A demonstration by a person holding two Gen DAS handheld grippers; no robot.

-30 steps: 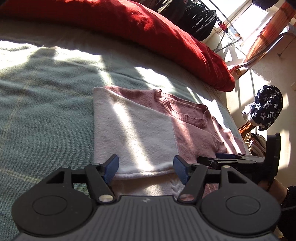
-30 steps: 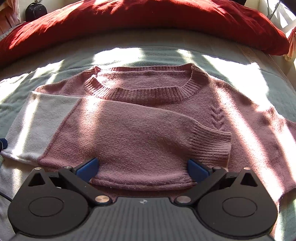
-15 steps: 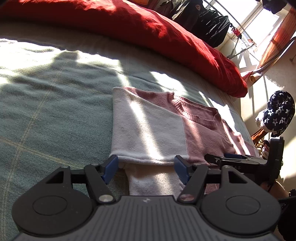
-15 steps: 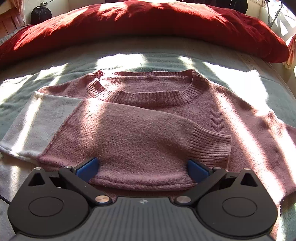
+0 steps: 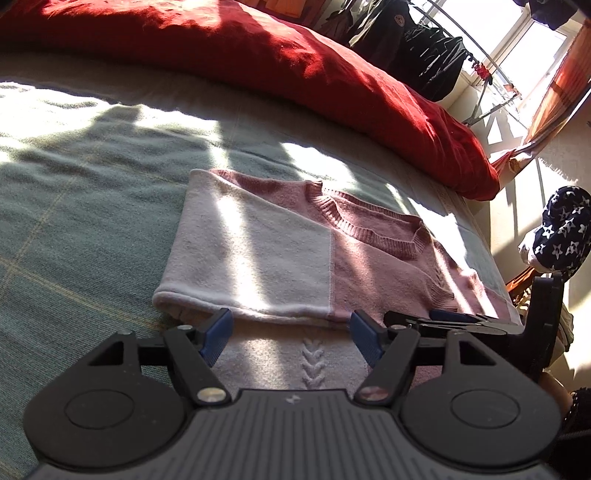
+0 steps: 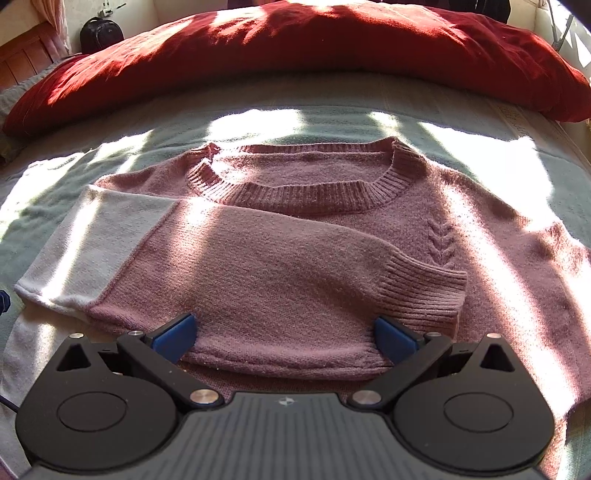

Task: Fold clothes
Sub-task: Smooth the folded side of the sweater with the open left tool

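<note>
A pink and white knitted sweater (image 6: 295, 258) lies flat on the bed, its left sleeve (image 6: 332, 266) folded across the chest. From the left wrist view the white part of the sweater (image 5: 251, 258) spreads just beyond my left gripper (image 5: 291, 332), which is open with nothing between its fingers. My right gripper (image 6: 284, 332) is open too, low over the folded sleeve's lower edge; its blue pads stand either side of the fabric without closing on it. The right gripper (image 5: 461, 319) also shows at the right of the left wrist view.
A green blanket (image 5: 81, 221) covers the bed. A long red pillow (image 6: 295, 59) lies along the far side. To the right are a drying rack with dark clothes (image 5: 417, 48), a window, and a navy star-patterned cloth (image 5: 561, 229). A black bag (image 6: 100, 35) sits far left.
Both grippers have drawn back and risen a little from the sweater, so more of it shows. Both stay open and the sweater has not moved.
</note>
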